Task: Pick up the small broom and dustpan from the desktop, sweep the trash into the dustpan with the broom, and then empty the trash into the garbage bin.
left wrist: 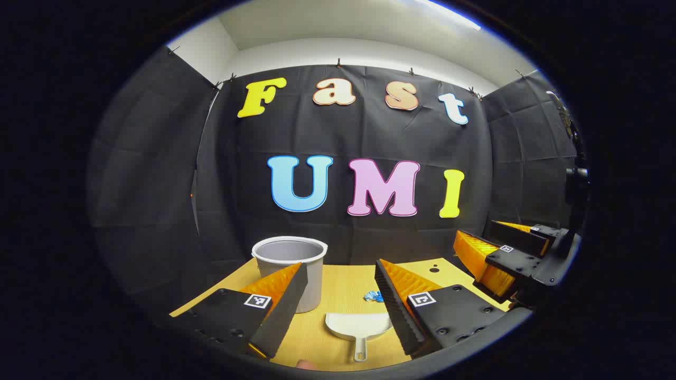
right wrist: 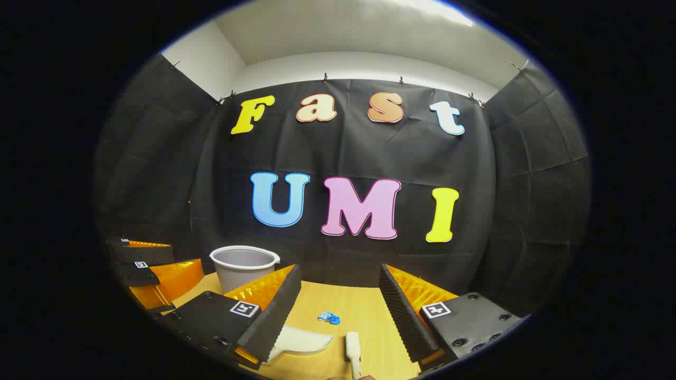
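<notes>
While both grippers hang above the wooden table (left wrist: 338, 285), neither one grips anything. In the left gripper view, the left gripper (left wrist: 340, 295) shows its two black fingers with orange ribbed backing spread wide, and between them on the table lies the white dustpan (left wrist: 358, 326), its scoop toward the wall and its handle pointing back toward the camera. Just beyond the dustpan sits a small crumpled blue piece of trash (left wrist: 374, 296). The grey garbage bin (left wrist: 290, 264) stands upright at the far left of the table, partly behind the left finger, near the black cloth wall. At the right edge of this view the right gripper (left wrist: 509, 253) hovers over the table's edge, its jaws parted too.

In the right gripper view, the right gripper (right wrist: 338, 306) also has its jaws wide apart. The dustpan (right wrist: 301, 340) lies low on the left, partly hidden by the left finger, and the white handle of the small broom (right wrist: 353, 353) lies just beside it to the right; its bristles cannot be made out. The blue trash (right wrist: 329, 317) rests farther in, apart from both. The bin (right wrist: 244, 266) stands at the back left, and the left gripper (right wrist: 153, 274) appears at the far left.

Each finger carries a small square black-and-white marker; no brand or readable label is visible on the tools or bin.
</notes>
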`<act>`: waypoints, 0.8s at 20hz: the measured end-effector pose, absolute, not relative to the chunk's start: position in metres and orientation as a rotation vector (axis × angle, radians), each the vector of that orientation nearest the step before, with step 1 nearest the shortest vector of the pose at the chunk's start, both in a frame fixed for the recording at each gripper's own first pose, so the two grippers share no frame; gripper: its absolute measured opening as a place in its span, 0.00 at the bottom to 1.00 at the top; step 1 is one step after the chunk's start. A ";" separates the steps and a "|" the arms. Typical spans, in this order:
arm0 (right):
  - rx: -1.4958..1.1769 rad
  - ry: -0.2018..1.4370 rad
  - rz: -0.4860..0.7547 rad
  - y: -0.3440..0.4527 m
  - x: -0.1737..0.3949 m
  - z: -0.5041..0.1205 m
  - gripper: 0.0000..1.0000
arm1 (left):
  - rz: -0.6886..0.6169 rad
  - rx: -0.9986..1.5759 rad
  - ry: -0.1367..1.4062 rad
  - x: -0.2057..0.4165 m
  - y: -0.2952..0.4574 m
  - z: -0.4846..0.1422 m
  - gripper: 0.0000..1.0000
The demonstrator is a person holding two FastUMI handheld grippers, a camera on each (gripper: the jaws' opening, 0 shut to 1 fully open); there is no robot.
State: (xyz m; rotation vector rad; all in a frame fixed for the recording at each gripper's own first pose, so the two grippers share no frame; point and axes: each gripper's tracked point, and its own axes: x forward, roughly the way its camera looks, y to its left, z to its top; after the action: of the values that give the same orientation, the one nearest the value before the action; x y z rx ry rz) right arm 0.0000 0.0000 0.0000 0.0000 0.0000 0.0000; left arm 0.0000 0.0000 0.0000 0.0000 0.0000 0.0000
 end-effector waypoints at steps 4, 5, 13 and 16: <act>-0.015 -0.008 -0.013 -0.006 -0.010 0.002 0.95 | -0.021 0.011 0.001 -0.002 -0.008 -0.002 0.77; -0.017 -0.007 -0.013 -0.006 -0.013 0.000 0.95 | -0.024 0.013 0.001 -0.004 -0.010 -0.002 0.77; -0.013 0.000 -0.035 -0.018 -0.029 0.004 0.95 | -0.046 0.028 0.005 -0.013 -0.021 -0.006 0.76; -0.009 -0.001 -0.040 -0.019 -0.034 0.004 0.95 | -0.048 0.037 0.005 -0.013 -0.022 -0.008 0.77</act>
State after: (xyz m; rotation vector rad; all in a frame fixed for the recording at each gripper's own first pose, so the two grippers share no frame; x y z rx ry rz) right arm -0.0341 -0.0188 0.0037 -0.0092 -0.0013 -0.0399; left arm -0.0135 -0.0216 -0.0084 0.0370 0.0051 -0.0483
